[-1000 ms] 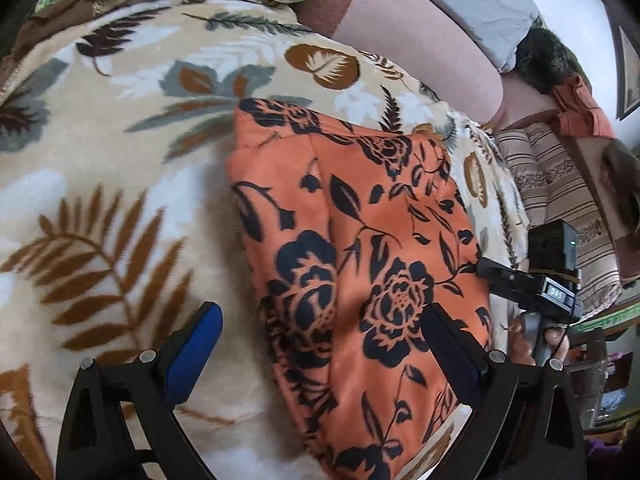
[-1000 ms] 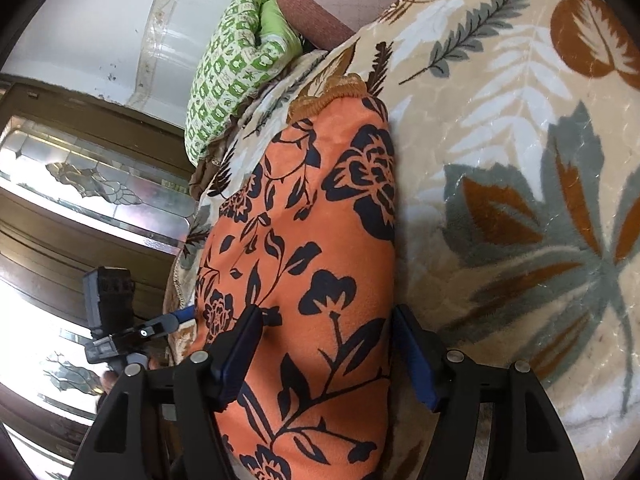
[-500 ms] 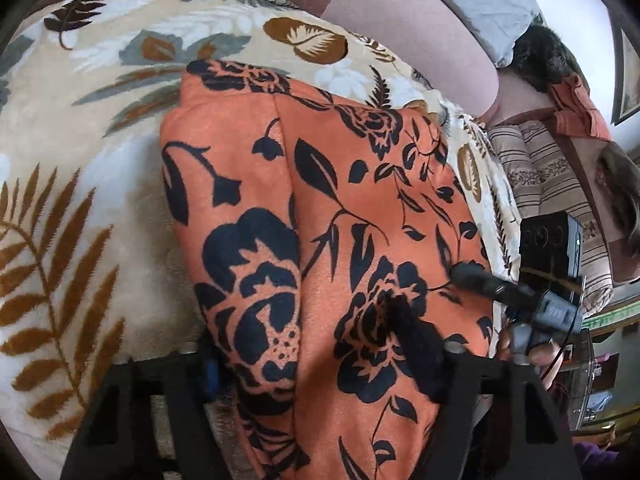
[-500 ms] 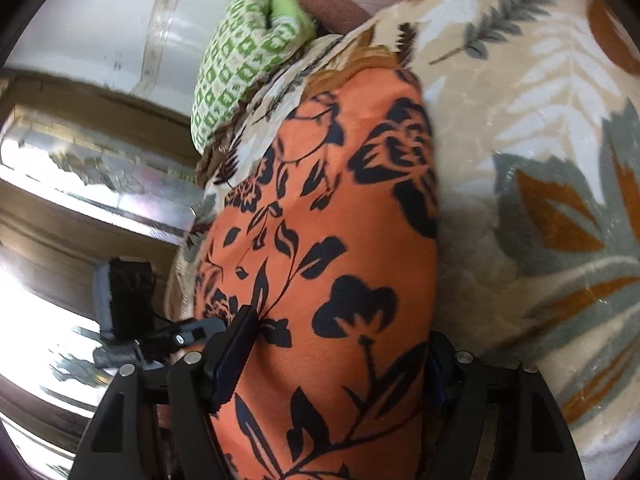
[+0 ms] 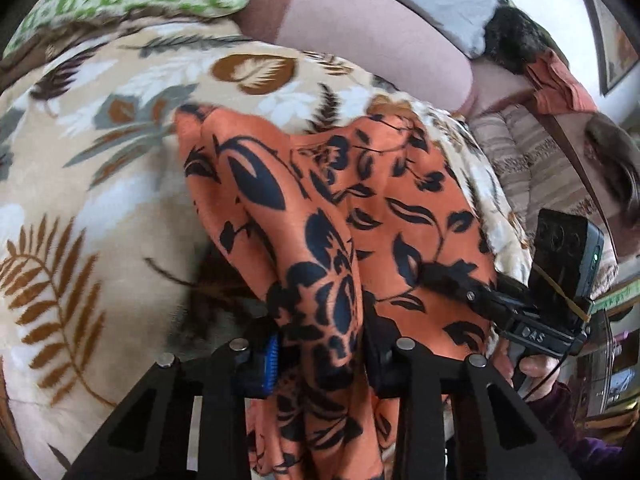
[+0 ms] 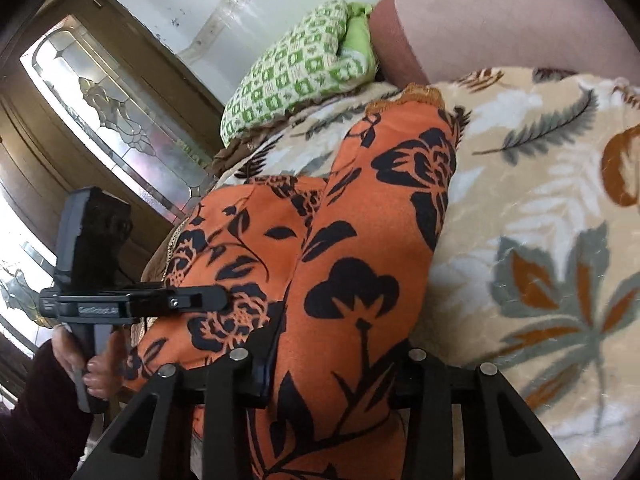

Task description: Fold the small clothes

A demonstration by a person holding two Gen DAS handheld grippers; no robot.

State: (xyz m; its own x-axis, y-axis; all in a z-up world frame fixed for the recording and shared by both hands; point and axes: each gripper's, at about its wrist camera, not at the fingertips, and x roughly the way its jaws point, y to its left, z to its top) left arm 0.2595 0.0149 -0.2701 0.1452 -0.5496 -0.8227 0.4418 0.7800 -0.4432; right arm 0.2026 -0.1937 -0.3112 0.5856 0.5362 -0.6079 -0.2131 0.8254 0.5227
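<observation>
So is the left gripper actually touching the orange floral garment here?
Touching. The left wrist view shows the left gripper shut on a bunched fold of the orange floral garment.

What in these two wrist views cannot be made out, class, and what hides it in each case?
1. Left wrist view: the left gripper fingertips, buried in the bunched orange floral garment.
2. Right wrist view: the right gripper pads, covered by the same garment.
3. Both views: the garment's near hem, cut off by the bottom edge.
4. Left wrist view: the leaf-print blanket beneath the garment, hidden and motion-blurred.
</observation>
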